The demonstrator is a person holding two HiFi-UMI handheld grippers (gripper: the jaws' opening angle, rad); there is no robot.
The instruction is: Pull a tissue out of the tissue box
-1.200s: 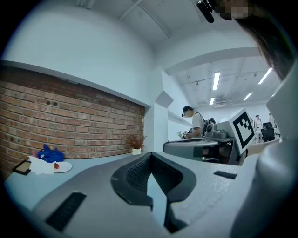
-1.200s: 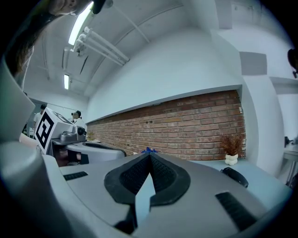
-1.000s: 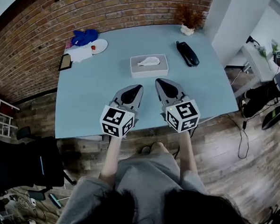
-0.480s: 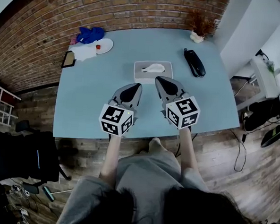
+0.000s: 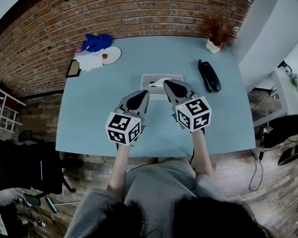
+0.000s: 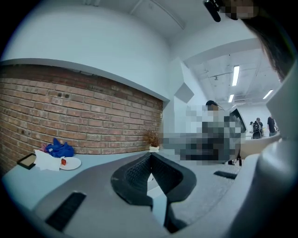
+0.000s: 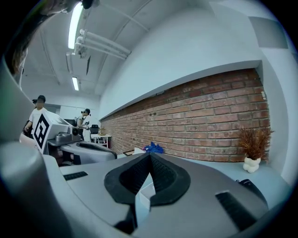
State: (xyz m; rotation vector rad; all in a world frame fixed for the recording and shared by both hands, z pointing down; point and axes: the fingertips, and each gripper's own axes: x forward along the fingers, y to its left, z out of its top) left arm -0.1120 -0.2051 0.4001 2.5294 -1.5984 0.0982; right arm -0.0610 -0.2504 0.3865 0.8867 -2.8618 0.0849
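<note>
Pale blue desk (image 5: 99, 103) carries the tissue box (image 5: 150, 79) near its middle, with a white tissue (image 5: 158, 82) standing up out of the slot on top. You hold the right gripper (image 5: 167, 83) over the right part of the box, its tip close by the tissue; whether it touches cannot be told from the head view. In the right gripper view the right gripper (image 7: 149, 155) has its jaws pressed together at the tips with nothing between them, and a white edge of the box shows through the gap below. You hold the left gripper (image 5: 142, 93) just beside the box's near left corner. Its own view shows the left gripper (image 6: 150, 154) clenched too, tips meeting on nothing. Toward the far left corner of the desk lie a blue cloth (image 5: 97, 41), a white plate (image 5: 111, 55) with a small red thing on it, and a dark flat device (image 5: 71, 68) at the left edge. A black handset (image 5: 209, 77) lies near the right edge, and a dried plant (image 5: 216, 37) in a white pot stands at the far right corner.
</note>
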